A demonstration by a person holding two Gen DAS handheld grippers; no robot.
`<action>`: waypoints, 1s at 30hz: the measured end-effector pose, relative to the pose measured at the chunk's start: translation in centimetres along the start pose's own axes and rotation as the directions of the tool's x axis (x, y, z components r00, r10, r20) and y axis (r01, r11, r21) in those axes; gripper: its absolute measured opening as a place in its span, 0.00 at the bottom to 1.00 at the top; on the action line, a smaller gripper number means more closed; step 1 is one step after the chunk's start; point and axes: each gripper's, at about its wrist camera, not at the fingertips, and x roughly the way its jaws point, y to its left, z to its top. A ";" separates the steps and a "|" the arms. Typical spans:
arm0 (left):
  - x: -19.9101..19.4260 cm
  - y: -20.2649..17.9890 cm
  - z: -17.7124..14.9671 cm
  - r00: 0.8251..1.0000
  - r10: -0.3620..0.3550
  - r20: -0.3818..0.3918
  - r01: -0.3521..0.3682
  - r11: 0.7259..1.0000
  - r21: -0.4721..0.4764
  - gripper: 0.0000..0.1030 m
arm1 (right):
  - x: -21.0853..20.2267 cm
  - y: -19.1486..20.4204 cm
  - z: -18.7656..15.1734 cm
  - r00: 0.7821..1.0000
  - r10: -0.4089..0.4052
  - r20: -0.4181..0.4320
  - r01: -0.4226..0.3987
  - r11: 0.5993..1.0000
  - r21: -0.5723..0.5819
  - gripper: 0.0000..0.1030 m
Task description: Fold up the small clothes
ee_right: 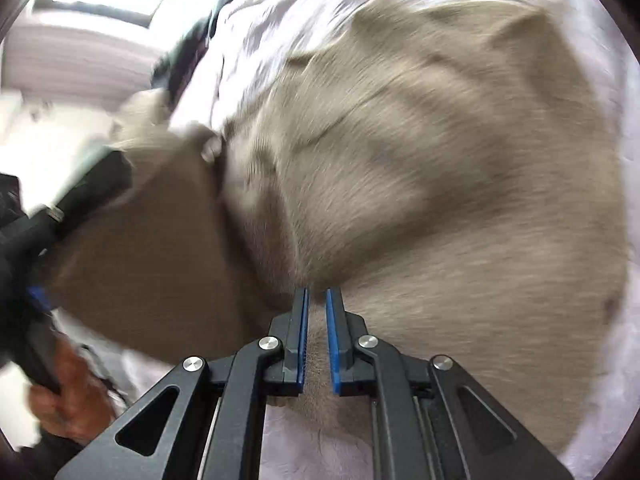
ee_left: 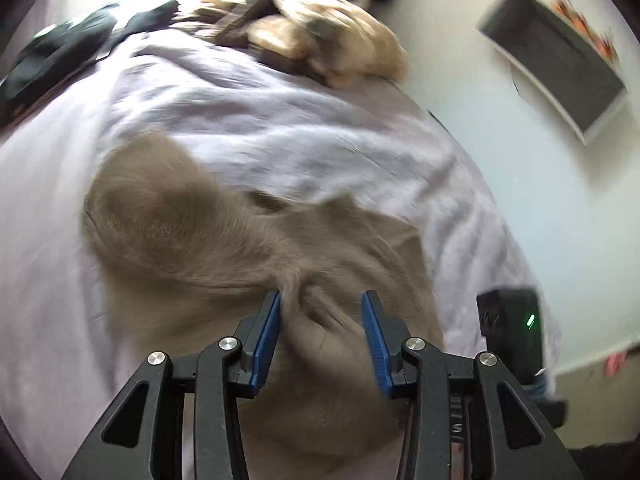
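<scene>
The taupe garment (ee_right: 400, 168) lies partly lifted over the bed (ee_left: 280, 120). The right gripper (ee_right: 316, 300) pinches its edge thinly; the left gripper (ee_left: 320, 304) holds a bunched fold. A fast pull could slip the cloth free or skew the fold.

Left claw (ee_left: 320, 300) gripping bunched taupe garment (ee_left: 180, 220), lilac bedsheet (ee_left: 280, 120), blurred clothes pile (ee_left: 320, 32)
</scene>
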 end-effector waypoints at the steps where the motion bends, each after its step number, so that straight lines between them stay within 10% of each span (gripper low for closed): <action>1: 1.1 -0.5 0.0 1.000 -0.004 -0.020 0.003 1.000 -0.001 0.41 | -0.1 -0.6 0.0 1.000 0.022 -0.006 -0.022 1.000 0.022 0.11; 9: 2.1 0.4 -1.1 0.997 0.049 -0.065 -0.054 0.996 -0.077 0.44 | 1.1 -5.7 -0.7 0.974 0.227 -0.008 -0.219 0.948 0.232 0.14; 12: 1.1 0.7 -1.4 0.992 0.121 -0.043 -0.123 0.992 -0.037 0.82 | 1.3 -6.5 -0.8 0.955 0.296 0.036 -0.293 0.913 0.284 0.37; 18: -0.2 1.8 -1.5 0.987 0.156 -0.038 -0.158 0.985 -0.064 0.84 | 1.2 -5.0 0.4 0.954 0.298 0.018 -0.294 0.926 0.235 0.59; 20: -0.2 2.8 -1.5 0.979 0.193 -0.060 -0.198 0.975 -0.105 1.00 | 1.4 -4.4 0.9 0.952 0.307 0.017 -0.302 0.926 0.227 0.64; 30: -3.6 6.5 -1.8 0.971 0.231 0.055 -0.214 0.952 -0.218 1.00 | 2.9 -2.4 3.7 0.893 0.450 0.014 -0.438 0.861 0.258 0.67</action>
